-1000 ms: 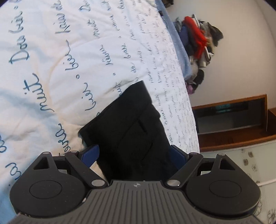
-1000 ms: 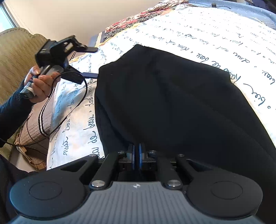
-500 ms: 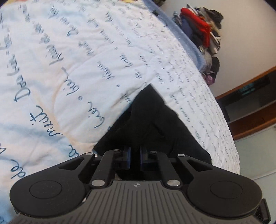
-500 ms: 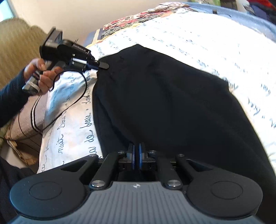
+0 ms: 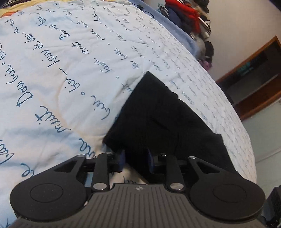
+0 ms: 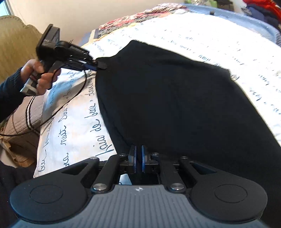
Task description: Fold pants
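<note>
The black pants (image 6: 166, 98) lie spread on a white bedspread with blue handwriting (image 5: 61, 73). My right gripper (image 6: 138, 158) is shut on the near edge of the pants. My left gripper (image 5: 136, 159) has its jaws closed on a corner of the pants (image 5: 158, 114), with black cloth bunched between the blue pads. In the right wrist view the left gripper (image 6: 98, 65) is in a hand at the far left corner of the pants, pinching a small fold of cloth.
A heap of clothes (image 5: 189, 15) lies beyond the bed's far edge by a white wall. A wooden shelf unit (image 5: 254, 77) stands at the right. A beige headboard (image 6: 17, 40) and a patterned quilt (image 6: 140, 19) lie at the bed's far left.
My left gripper closed from wide open onto the corner of the pants and lifted it a little. My right gripper has stayed shut on the near edge.
</note>
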A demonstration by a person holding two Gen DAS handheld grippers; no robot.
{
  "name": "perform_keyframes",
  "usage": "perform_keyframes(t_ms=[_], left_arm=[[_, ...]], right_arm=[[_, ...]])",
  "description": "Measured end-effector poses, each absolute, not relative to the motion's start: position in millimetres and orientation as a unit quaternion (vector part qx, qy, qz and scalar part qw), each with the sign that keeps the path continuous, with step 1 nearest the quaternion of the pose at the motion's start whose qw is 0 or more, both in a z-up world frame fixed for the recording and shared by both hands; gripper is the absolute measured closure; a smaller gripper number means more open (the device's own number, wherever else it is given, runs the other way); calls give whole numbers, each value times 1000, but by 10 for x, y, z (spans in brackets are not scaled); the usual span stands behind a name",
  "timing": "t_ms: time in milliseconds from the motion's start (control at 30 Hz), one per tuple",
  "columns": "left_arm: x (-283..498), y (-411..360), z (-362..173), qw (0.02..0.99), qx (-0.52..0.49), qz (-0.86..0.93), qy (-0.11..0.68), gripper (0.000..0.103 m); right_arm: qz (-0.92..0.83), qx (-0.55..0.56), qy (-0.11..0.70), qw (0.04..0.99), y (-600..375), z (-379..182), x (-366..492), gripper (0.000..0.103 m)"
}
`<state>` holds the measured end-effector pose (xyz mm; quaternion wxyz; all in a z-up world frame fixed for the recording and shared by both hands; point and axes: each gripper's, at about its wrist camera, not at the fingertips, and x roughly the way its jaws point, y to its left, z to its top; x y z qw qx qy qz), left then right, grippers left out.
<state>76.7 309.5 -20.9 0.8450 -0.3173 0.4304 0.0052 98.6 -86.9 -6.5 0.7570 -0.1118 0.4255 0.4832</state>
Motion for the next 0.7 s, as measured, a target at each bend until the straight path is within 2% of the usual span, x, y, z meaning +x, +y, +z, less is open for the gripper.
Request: perform_keyframes(t_ms=[100, 133, 167, 200, 233, 367, 500, 700], left_arm=[[543, 3130, 6, 859, -321, -14, 398, 60], [479, 3111, 95, 863, -321, -25, 389, 59], [412, 3086, 150, 867, -321, -40, 379, 59], [351, 3035, 213, 871, -319, -53, 371, 59], [321, 2950, 259, 874, -316, -63, 363, 58], [409, 2428, 375, 883, -283, -106, 359, 50], [653, 1794, 316, 874, -250, -159, 385, 46], [841, 1087, 216, 857, -200, -210, 426, 45]], right_arm=[[450, -47, 424, 785, -1191, 68, 903, 71], [440, -6, 424, 791, -1378, 111, 861, 49], [430, 40, 420, 798, -1585, 146, 831, 22], [413, 91, 411, 808, -1858, 177, 779, 13], [391, 139, 402, 816, -2138, 194, 729, 11], [262, 300, 362, 843, -3363, 182, 572, 11], [75, 406, 330, 849, -4519, 134, 457, 11], [-2, 521, 300, 799, -5374, -181, 330, 11]])
